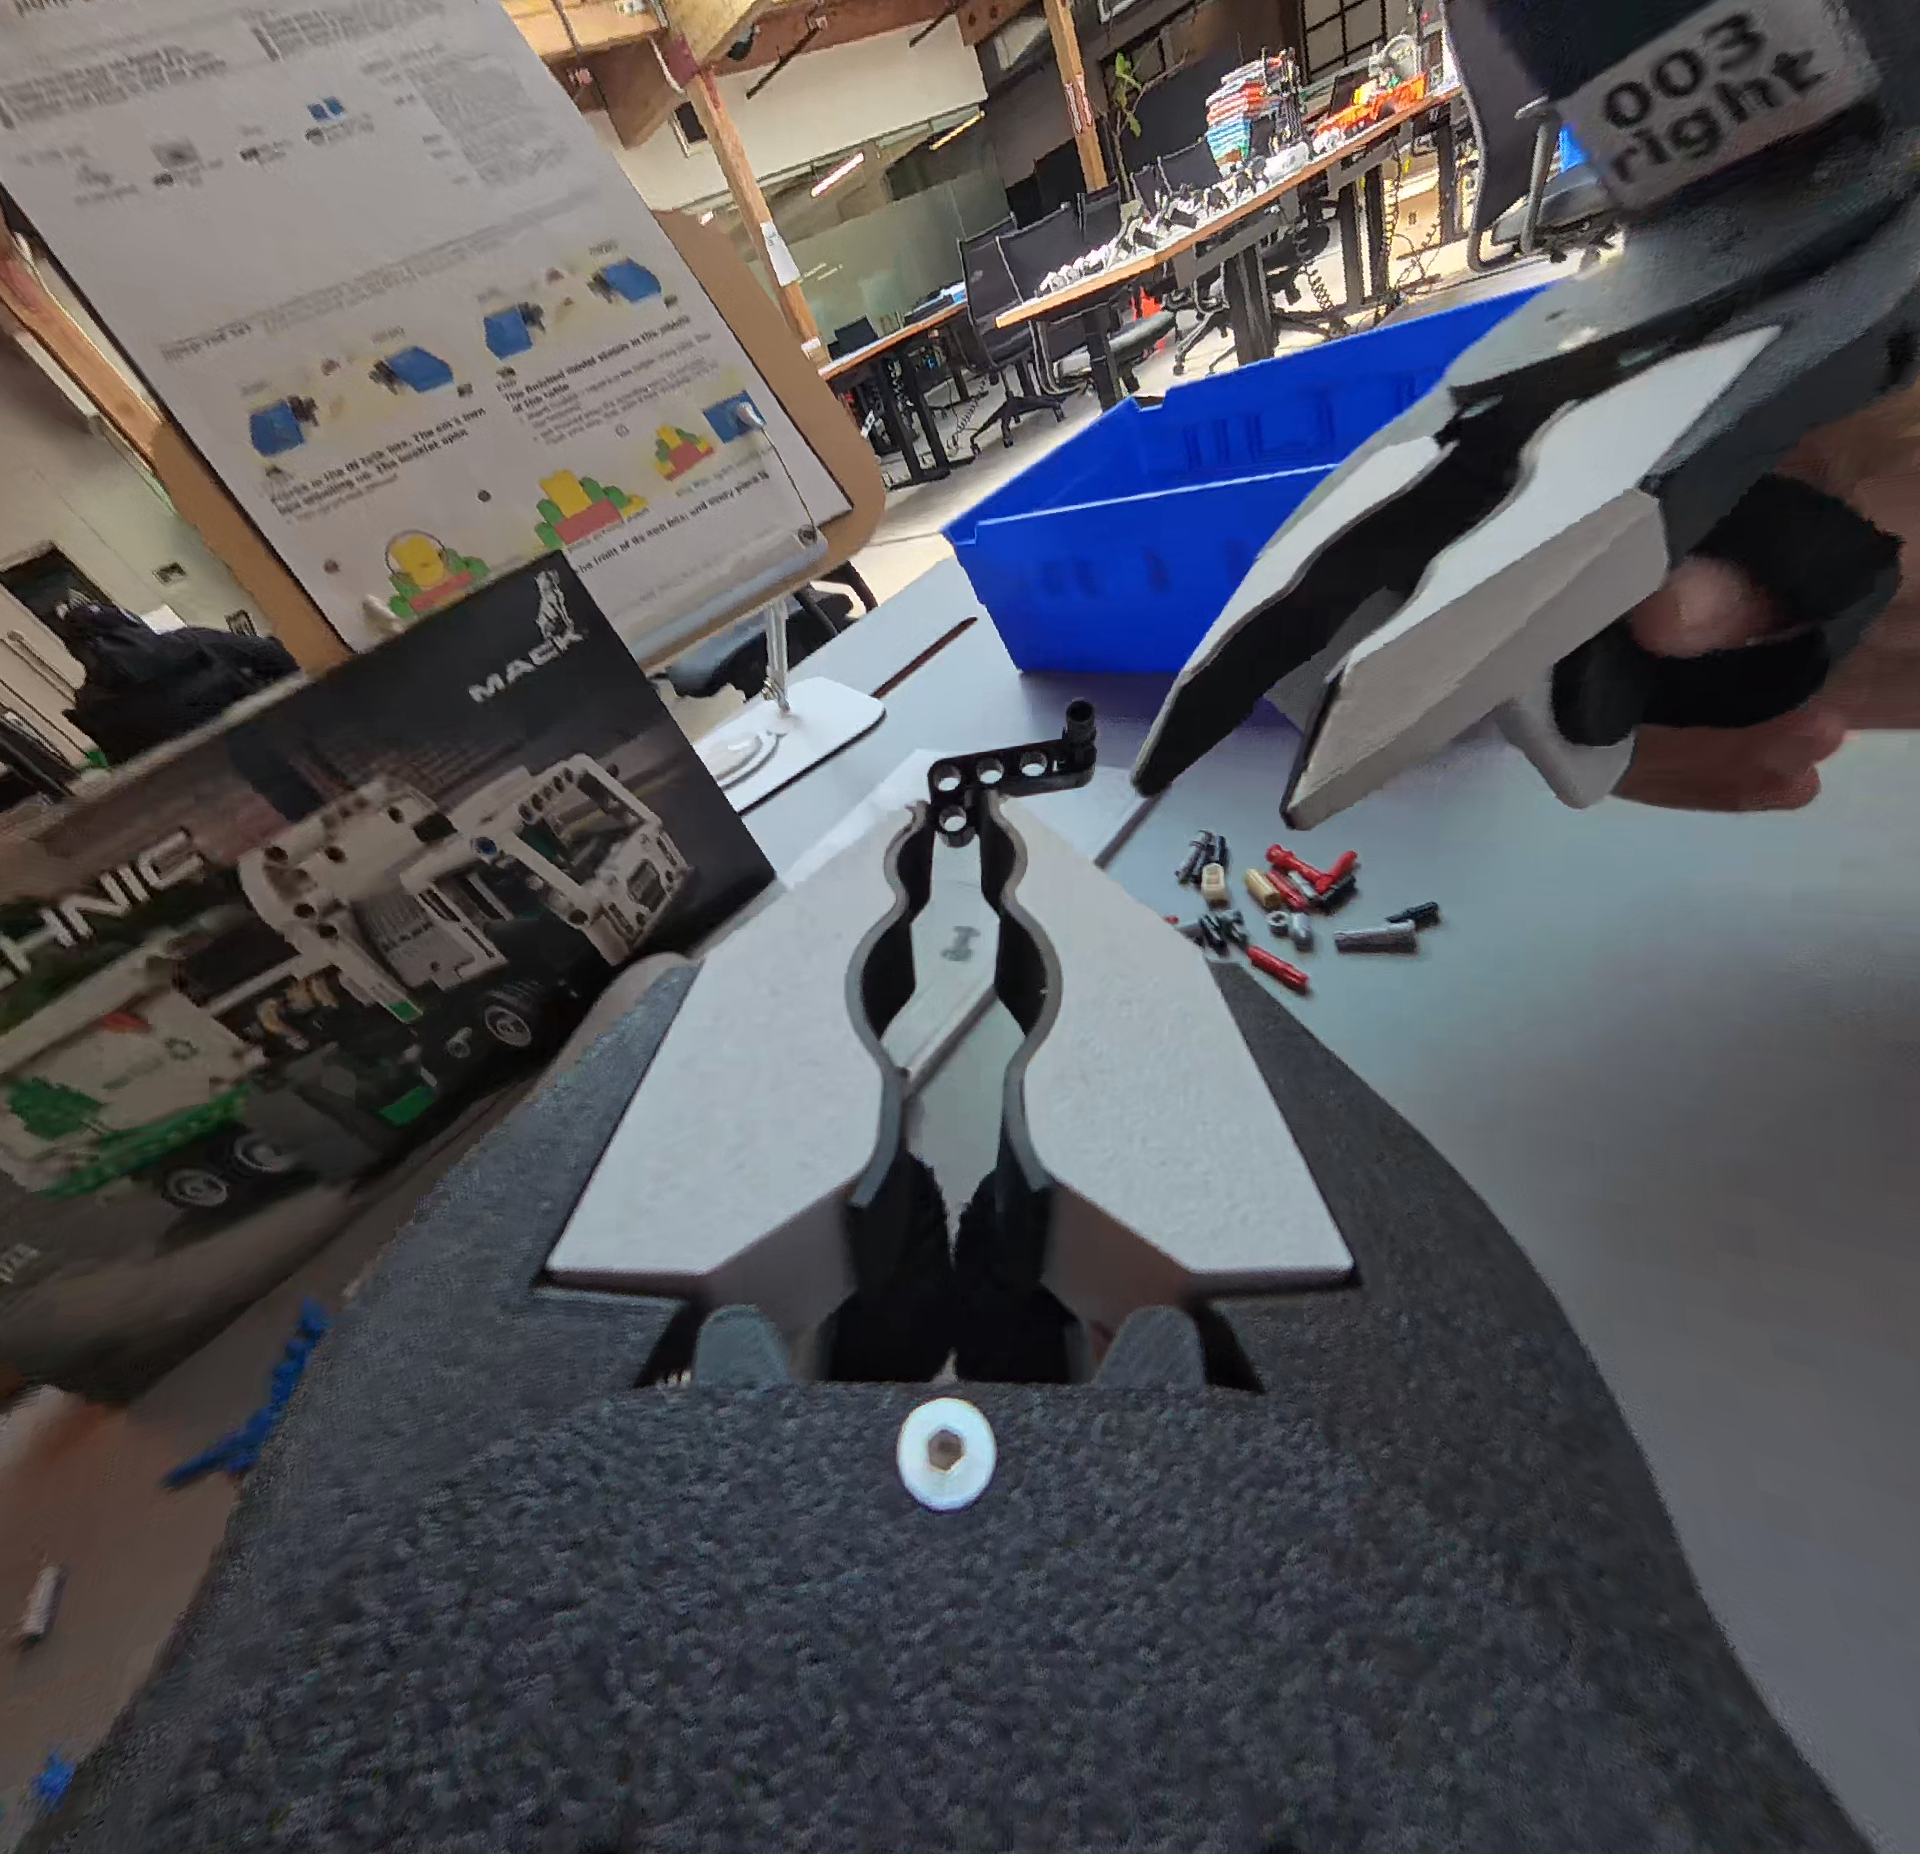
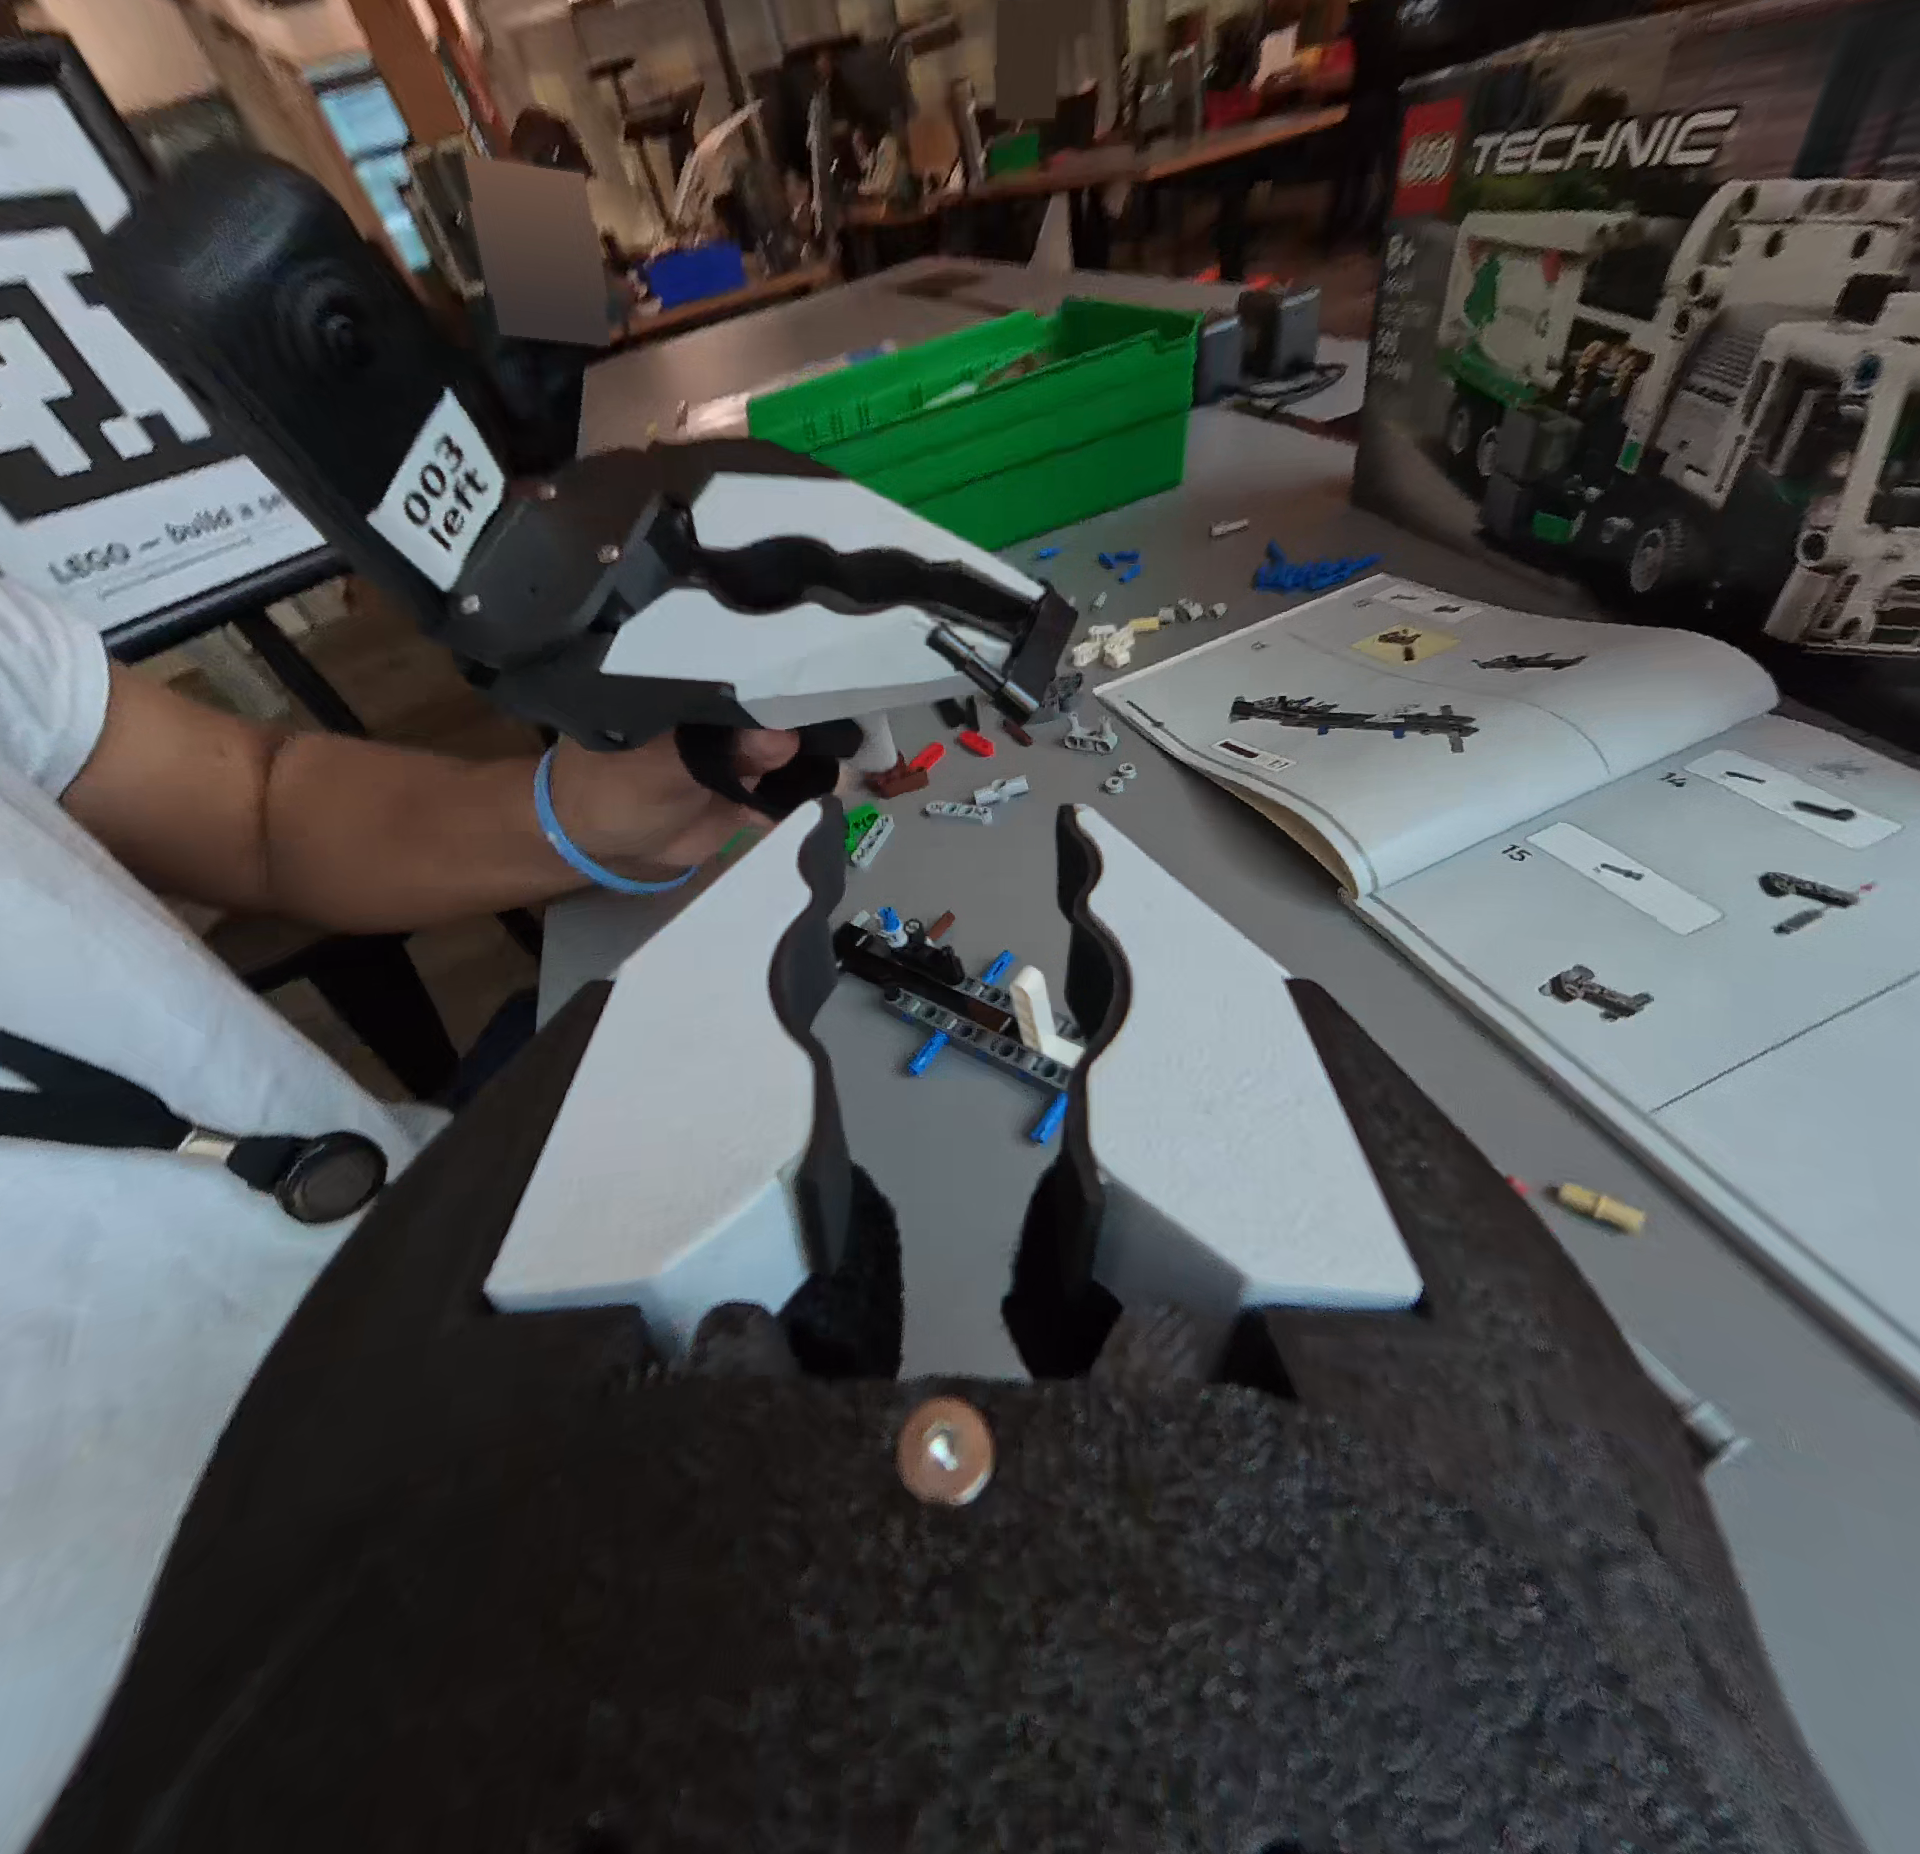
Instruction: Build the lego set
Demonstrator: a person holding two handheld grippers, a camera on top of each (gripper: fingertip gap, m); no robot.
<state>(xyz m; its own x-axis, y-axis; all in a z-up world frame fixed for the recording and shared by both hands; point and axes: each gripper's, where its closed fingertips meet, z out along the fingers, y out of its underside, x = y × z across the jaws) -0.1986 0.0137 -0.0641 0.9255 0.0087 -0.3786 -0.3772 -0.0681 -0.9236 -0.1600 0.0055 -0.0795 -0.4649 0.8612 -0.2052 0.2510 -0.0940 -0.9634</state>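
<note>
My left gripper (image 1: 956, 817) is shut on a black L-shaped beam (image 1: 1013, 770) with a black pin standing at its far end, held above the grey table. It also shows in the right wrist view (image 2: 1039, 651), gripping that beam. My right gripper (image 2: 951, 828) is open and empty, hovering over a partly built assembly (image 2: 966, 1009) of black and grey beams with blue pins and a white piece. In the left wrist view the right gripper (image 1: 1221, 796) hangs just right of the held beam, above a small pile of red, grey and tan pins (image 1: 1288, 900).
An open instruction booklet (image 2: 1558, 817) lies at the right, with the set's box (image 2: 1662, 350) standing behind it. A green bin (image 2: 977, 422) and a blue bin (image 1: 1174, 537) sit farther back. Loose parts (image 2: 987, 765) scatter the table (image 2: 1299, 1129). An instruction board (image 1: 364, 246) stands at the left. About 5 cm separates my left fingertips from my right.
</note>
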